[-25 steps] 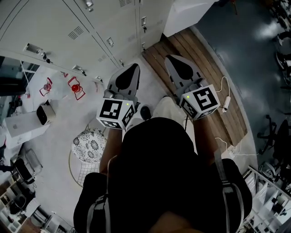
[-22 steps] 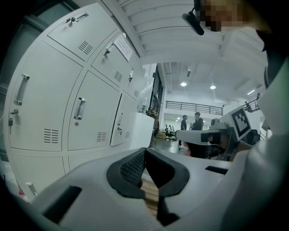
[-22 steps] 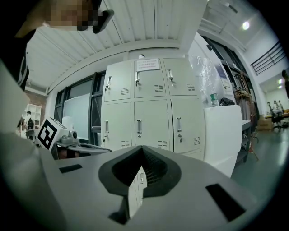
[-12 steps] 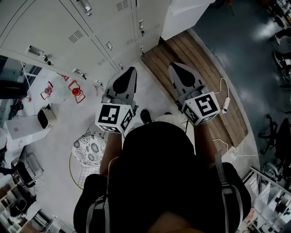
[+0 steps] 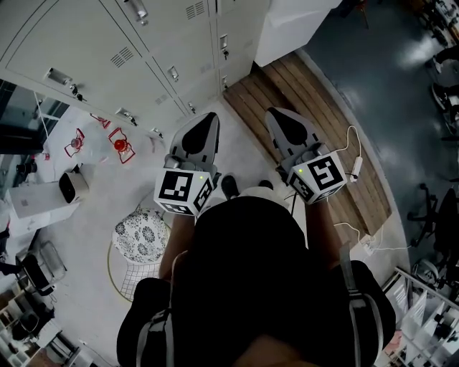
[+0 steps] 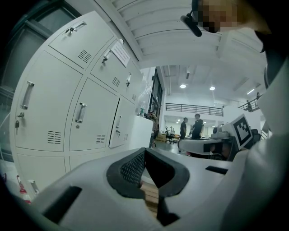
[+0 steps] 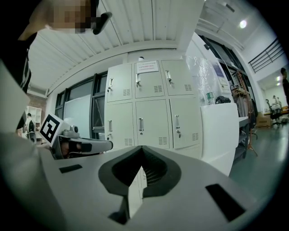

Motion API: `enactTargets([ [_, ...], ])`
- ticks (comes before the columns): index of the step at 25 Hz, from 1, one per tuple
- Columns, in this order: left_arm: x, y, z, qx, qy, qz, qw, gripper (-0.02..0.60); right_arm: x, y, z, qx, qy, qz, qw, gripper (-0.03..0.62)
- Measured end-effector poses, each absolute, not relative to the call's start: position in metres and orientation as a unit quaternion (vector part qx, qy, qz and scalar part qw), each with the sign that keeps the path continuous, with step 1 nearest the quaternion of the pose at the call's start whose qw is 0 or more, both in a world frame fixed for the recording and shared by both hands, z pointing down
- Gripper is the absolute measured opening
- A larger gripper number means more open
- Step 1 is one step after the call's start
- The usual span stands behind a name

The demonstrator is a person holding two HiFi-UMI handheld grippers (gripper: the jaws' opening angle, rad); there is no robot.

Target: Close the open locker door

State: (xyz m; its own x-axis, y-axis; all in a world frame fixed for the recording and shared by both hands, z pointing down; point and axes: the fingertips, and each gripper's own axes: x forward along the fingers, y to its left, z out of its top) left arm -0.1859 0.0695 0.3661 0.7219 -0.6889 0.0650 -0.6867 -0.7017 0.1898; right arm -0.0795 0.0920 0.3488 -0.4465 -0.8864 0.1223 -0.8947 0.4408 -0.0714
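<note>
A bank of pale grey lockers [image 5: 93,36] fills the upper left of the head view, and also shows as lockers [image 6: 81,117] and lockers [image 7: 144,103] in the two gripper views. In the left gripper view, one middle-row door [image 6: 115,124] beside the white cabinet looks slightly ajar. My left gripper [image 5: 209,117] and right gripper [image 5: 275,112] are held side by side in front of me, short of the lockers and touching nothing. The left gripper [image 6: 144,151] is shut and empty. The right gripper [image 7: 142,149] is also shut, with nothing between its pads.
A white cabinet [image 5: 290,21] with bottles on top stands at the lockers' right end. A wooden slat platform [image 5: 308,107] lies under the right gripper, with a cable and adapter [image 5: 355,165]. A patterned stool [image 5: 140,229] and red stands [image 5: 120,143] sit left. Two people [image 6: 192,126] stand far off.
Both grippers have shifted a little down in the head view while staying side by side. Their jaws stay shut.
</note>
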Motion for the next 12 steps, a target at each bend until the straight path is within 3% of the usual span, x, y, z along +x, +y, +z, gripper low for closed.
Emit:
enactTargets([
  [12, -0.1855, 0.0729, 0.3723, 0.922, -0.373, -0.008, 0.107, 0.017, -0.0867, 0.0999, 0.3477, 0.517, -0.853, 0.061, 0.044, 0.003],
])
